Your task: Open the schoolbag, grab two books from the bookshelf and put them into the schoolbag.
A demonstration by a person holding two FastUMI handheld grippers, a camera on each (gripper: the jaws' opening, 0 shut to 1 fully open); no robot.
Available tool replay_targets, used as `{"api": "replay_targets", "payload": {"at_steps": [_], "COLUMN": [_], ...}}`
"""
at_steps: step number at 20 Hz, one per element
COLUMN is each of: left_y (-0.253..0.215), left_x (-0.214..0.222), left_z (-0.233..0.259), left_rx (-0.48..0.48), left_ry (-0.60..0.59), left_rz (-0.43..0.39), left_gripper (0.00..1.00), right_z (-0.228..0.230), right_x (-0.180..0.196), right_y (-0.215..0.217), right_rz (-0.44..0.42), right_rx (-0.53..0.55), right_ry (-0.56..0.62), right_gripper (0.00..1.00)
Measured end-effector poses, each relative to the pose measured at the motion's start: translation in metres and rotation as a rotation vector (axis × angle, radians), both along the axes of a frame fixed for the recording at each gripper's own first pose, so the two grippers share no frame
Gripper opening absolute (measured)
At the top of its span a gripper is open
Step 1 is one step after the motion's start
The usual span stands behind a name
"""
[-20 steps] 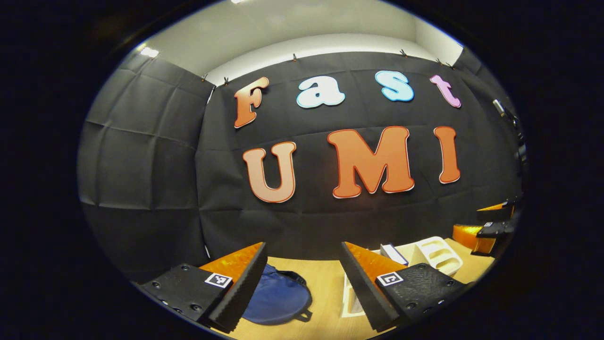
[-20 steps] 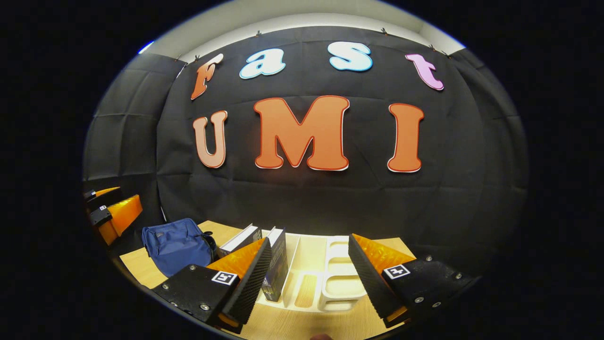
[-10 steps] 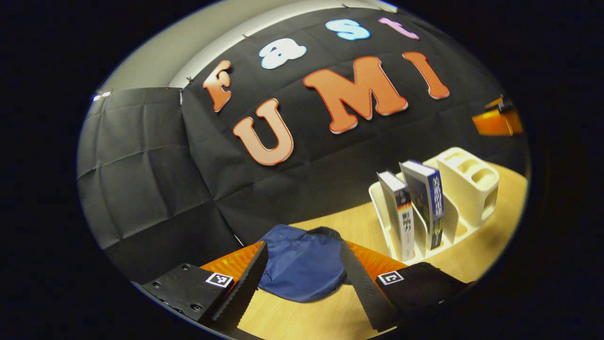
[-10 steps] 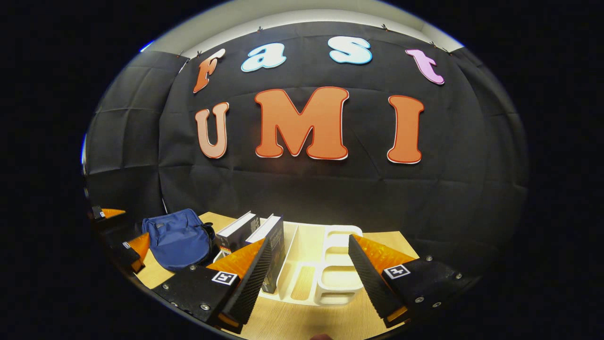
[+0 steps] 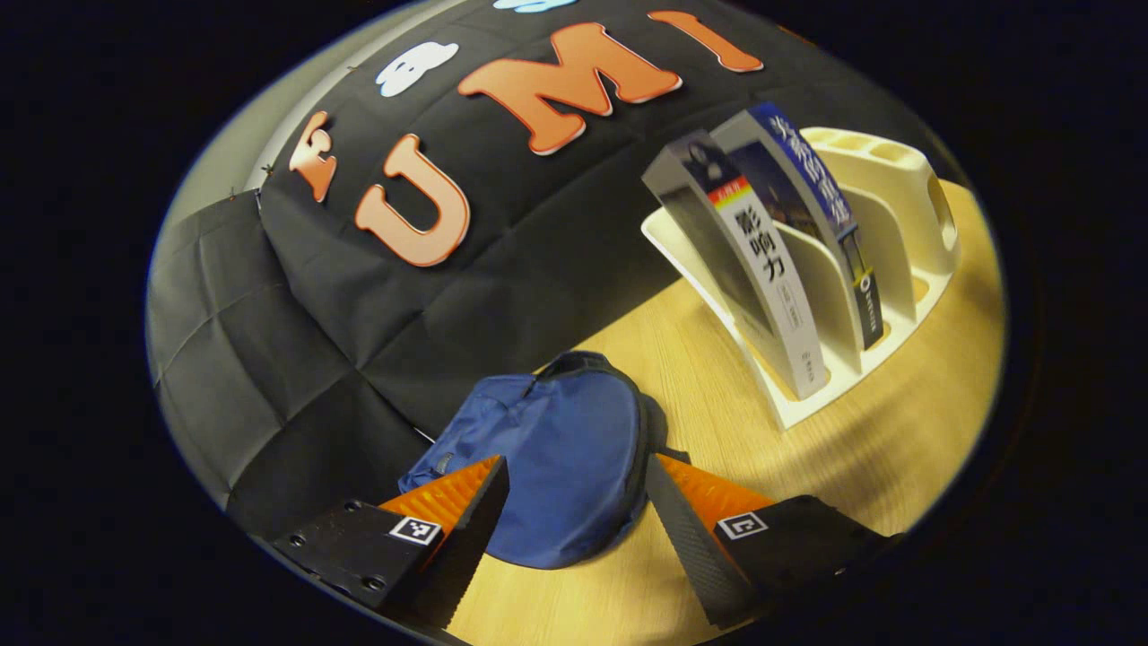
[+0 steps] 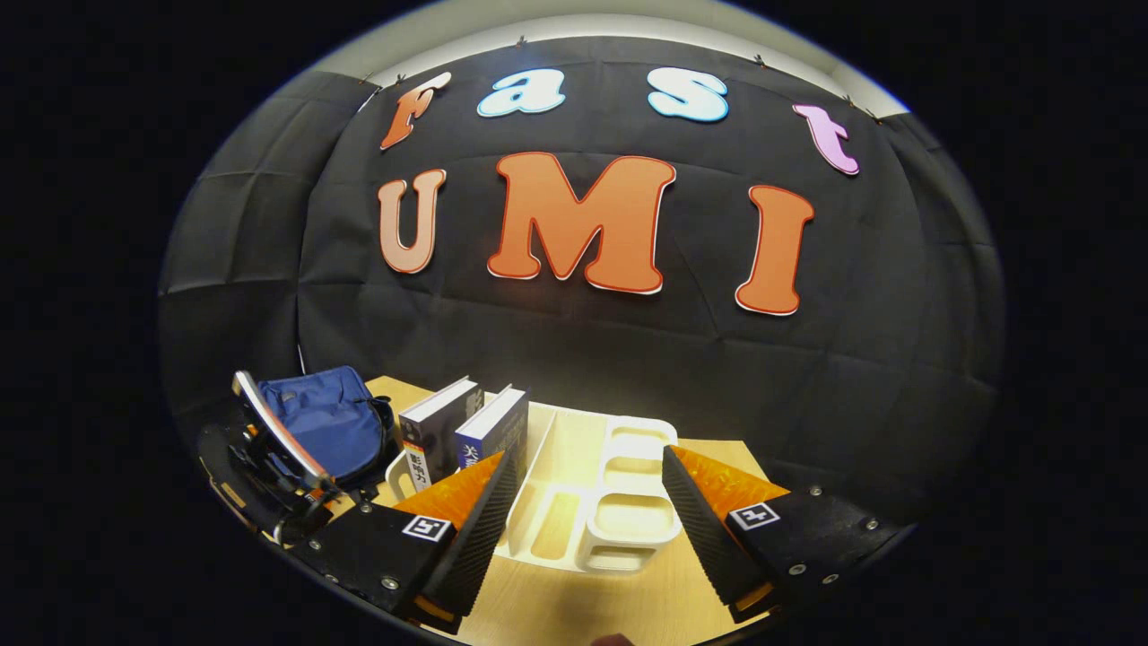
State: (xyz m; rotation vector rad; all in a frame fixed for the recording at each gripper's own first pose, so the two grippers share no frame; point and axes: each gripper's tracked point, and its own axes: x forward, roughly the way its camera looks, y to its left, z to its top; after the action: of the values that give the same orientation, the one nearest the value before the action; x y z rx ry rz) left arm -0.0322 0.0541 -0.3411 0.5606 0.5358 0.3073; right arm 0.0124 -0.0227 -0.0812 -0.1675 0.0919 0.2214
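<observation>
Two books: grey book [image 5: 762, 260] and blue book [image 5: 812, 193] stand upright, side by side, in the bookshelf [image 5: 897, 202].
Schoolbag: blue schoolbag [image 5: 556, 467] lies zipped on the table [image 5: 717, 404], left of the bookshelf.
Left tongs [image 5: 574, 529]: wide open, empty, over the schoolbag's near edge.
Right tongs [image 6: 587, 516]: wide open, empty, facing the bookshelf.

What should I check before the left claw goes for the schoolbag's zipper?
1. Left claw open and empty: ok.
2. Left claw lined up over the schoolbag: ok, the bag lies between its fingers.
3. Schoolbag opened: not ok, it looks closed.
4. Zipper pull located: cannot tell.
5. Both books standing in the bookshelf: ok.
6. Right claw open, nothing held: ok.
</observation>
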Motion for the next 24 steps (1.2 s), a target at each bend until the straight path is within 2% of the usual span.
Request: {"api": "replay_targets", "payload": {"at_steps": [4, 9, 15, 20, 24], "left_y": [0.017, 0.031, 0.041, 0.068, 0.081], "left_x": [0.016, 0.028, 0.032, 0.032, 0.028], "left_z": [-0.037, -0.061, -0.05, -0.04, -0.051], "left_rx": [0.034, 0.062, 0.056, 0.033, -0.001], "left_ry": [0.077, 0.16, 0.176, 0.191, 0.265], "left_rz": [0.031, 0.008, -0.051, -0.052, -0.052], "left_gripper": [0.97, 0.98, 0.96, 0.96, 0.93], "right_z": [-0.009, -0.006, -0.006, -0.003, 0.006], "right_x": [0.003, 0.008, 0.011, 0.018, 0.024], "right_y": [-0.005, 0.006, 0.038, 0.059, 0.067], "right_rz": [-0.016, -0.019, -0.004, -0.02, -0.048], "right_rx": [-0.067, -0.077, -0.057, -0.016, 0.007], "right_ry": [0.024, 0.027, 0.033, 0.037, 0.024], "right_gripper": [0.97, 0.97, 0.97, 0.97, 0.97]}}
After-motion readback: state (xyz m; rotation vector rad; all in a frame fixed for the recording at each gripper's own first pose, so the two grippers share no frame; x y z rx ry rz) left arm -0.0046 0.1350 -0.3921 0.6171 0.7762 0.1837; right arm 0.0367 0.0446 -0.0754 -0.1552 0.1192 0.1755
